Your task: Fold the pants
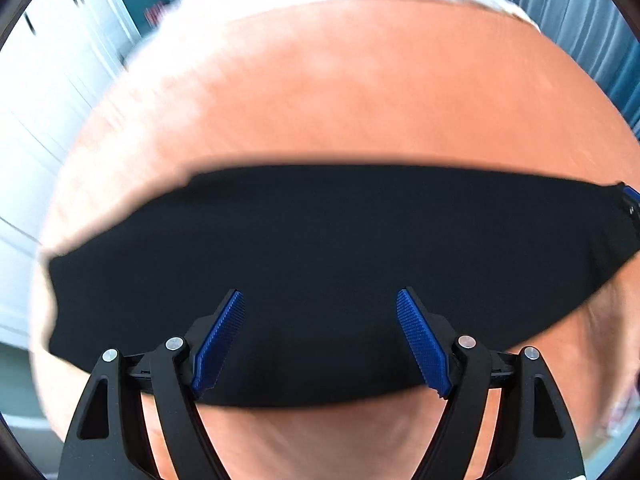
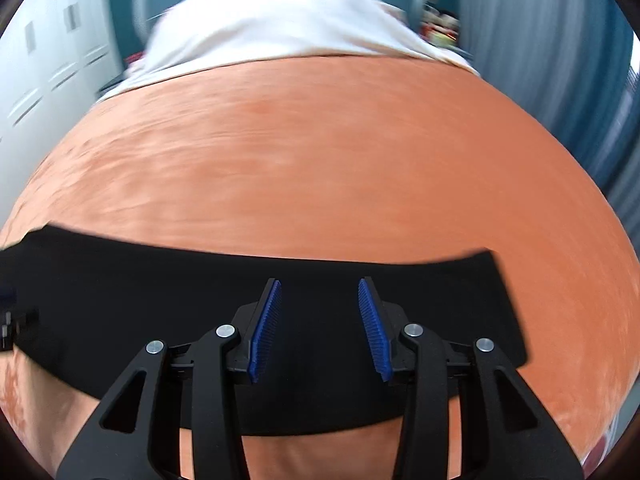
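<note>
The black pants (image 1: 320,240) lie as a flat folded band across the orange bedcover (image 1: 340,92). My left gripper (image 1: 320,300) is open and empty, hovering above the band's near part. In the right wrist view the pants (image 2: 160,292) stretch from the left edge to a squared end at the right. My right gripper (image 2: 319,288) is open and empty above them. The right gripper's tip shows at the far right edge of the left wrist view (image 1: 632,200). The left gripper's dark edge shows at the left of the right wrist view (image 2: 12,328).
A white sheet or pillow (image 2: 272,20) lies at the far end of the bed. White cabinets (image 2: 48,60) stand at the left and blue-grey curtains (image 2: 540,40) at the right. The orange cover (image 2: 320,152) stretches beyond the pants.
</note>
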The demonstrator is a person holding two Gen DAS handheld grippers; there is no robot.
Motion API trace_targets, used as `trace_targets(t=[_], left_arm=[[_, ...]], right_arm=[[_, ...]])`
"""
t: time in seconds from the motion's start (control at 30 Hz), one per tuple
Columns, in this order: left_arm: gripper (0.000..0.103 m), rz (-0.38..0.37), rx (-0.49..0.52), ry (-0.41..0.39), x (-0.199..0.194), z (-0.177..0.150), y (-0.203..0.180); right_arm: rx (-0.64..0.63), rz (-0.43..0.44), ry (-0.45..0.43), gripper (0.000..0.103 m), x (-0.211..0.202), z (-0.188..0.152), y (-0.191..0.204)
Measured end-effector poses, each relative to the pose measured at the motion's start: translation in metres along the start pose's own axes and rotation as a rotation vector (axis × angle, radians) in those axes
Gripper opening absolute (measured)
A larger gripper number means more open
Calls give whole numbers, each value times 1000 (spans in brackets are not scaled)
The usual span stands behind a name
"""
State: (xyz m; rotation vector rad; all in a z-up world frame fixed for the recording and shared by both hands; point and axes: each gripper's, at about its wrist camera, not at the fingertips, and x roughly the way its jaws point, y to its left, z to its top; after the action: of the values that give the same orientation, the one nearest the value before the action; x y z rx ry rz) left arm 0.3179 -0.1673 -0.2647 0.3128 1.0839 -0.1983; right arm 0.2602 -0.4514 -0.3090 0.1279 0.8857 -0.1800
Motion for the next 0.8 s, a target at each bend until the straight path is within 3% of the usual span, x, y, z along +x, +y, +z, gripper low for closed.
trace_targets(t=[0.1,0.17,0.3,0.47,0.63,0.8], left_arm=[[76,76,40,-112,-20,11,21],[76,89,43,-164,-32,18,38],[76,91,40,-195,-38,23,61],[76,61,53,-97,-25,15,85],[76,-69,-32,57,1,-7,133],[76,-90,-113,124,23,-27,182]], right_arm=[[-61,48,-13,40,-3,4,52],[-89,88,-6,39,-3,6,79],[-140,164,13,40,8,17,139],[-224,289,53,40,22,41,231],[-313,364,105,40,43,52,309],[-352,459,191,40,69,43,365]])
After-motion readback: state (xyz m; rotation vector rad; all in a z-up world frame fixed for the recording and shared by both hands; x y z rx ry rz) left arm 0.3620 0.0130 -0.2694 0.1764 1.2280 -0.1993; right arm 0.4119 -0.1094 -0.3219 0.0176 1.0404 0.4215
